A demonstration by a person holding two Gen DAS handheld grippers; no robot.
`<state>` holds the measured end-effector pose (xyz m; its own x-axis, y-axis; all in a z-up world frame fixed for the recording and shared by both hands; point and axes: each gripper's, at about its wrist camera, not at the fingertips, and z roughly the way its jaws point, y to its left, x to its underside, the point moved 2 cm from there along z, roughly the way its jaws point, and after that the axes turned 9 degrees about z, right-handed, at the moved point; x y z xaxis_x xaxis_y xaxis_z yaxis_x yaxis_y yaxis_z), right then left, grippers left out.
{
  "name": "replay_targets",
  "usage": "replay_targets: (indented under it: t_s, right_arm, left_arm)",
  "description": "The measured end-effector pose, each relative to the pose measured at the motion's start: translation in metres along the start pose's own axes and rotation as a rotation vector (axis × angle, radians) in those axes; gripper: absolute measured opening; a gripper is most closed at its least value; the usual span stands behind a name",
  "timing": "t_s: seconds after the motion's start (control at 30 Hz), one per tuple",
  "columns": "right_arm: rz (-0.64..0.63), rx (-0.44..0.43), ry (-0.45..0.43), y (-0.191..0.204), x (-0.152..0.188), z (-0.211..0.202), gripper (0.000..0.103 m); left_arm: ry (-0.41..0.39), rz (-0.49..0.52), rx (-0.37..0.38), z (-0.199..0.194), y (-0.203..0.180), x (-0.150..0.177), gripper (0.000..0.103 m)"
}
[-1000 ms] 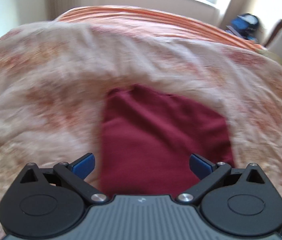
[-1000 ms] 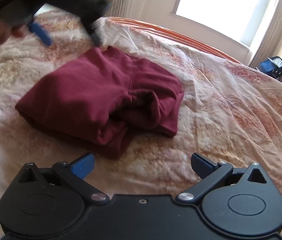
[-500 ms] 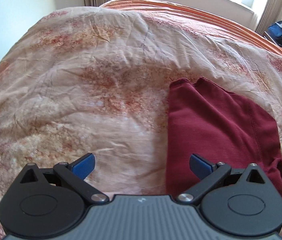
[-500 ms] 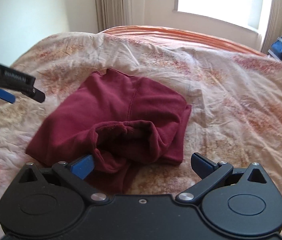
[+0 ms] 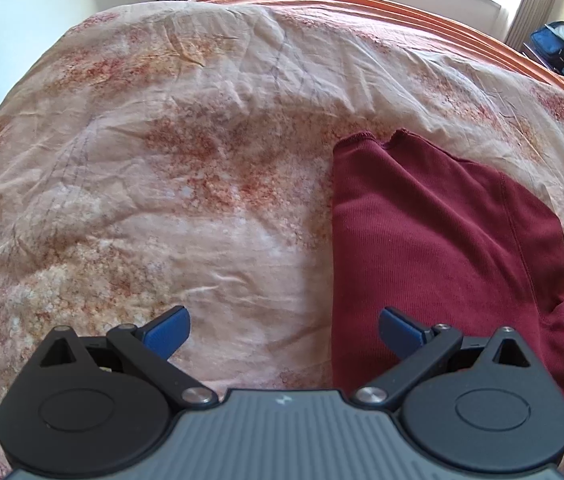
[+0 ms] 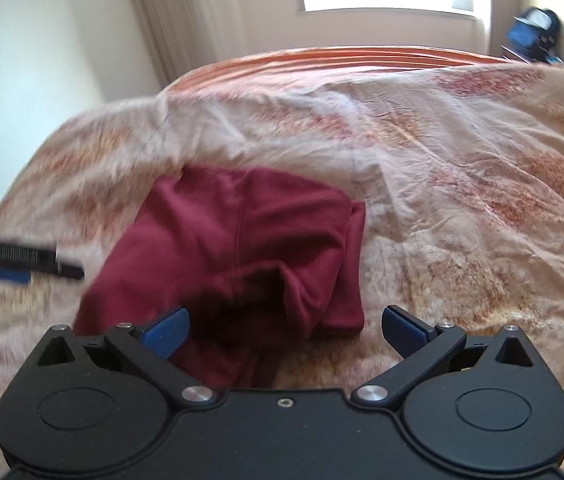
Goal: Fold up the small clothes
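One garment is all the task has here, and both tools hang empty over it. Starting at the left, the left gripper holds its blue fingers wide apart above bare bedspread, with only its right-hand finger over the cloth's near left edge. Just to its right lies the maroon garment, a knit piece already doubled into a rough rectangle on the bed, its left side a straight folded edge and a seam running down the right part. Further right, the right gripper also stands spread and holds nothing, poised over the garment's near end, where a loose bunched fold bulges up.

By the look of it, the fabric is light, soft and limp: it will sag and slide off any grip on a single layer, and it will not crack or slip like something hard. The sensible holds seem to be the two near corners, pinching all layers together, left at the straight edge and right at the bulging fold, which needs flattening first.
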<state>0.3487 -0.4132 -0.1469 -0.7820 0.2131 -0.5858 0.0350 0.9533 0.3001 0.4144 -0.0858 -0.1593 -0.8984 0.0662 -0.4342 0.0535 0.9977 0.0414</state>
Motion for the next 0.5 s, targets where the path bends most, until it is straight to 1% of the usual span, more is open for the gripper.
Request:
replay_targets:
  t_s: [0.1,0.2,0.33,0.43,0.47,0.5]
  right_arm:
    - [0.065,-0.047,-0.015,-0.008,-0.015,0.007,0.103]
    - [0.093,-0.034,-0.027,-0.015,-0.028,0.021,0.103]
    - [0.142,-0.037,-0.028,-0.024,-0.042,0.043,0.103]
    - [0.195,-0.07,-0.02,-0.032,-0.049,0.057,0.102]
    - [0.216,-0.085,-0.019,-0.035,-0.052,0.061,0.102]
    - [0.231,-0.09,-0.017,-0.037,-0.054,0.065,0.097]
  left_arm:
    - [0.006,0.002,0.003,0.005,0.001,0.0,0.102]
    - [0.023,-0.006,0.012,0.01,0.001,0.001,0.102]
    - [0.024,-0.021,0.023,0.014,0.0,0.003,0.102]
    - [0.025,-0.032,0.03,0.016,0.0,0.003,0.102]
    - [0.025,-0.035,0.032,0.017,0.0,0.003,0.102]
    - [0.025,-0.036,0.036,0.018,0.0,0.003,0.102]
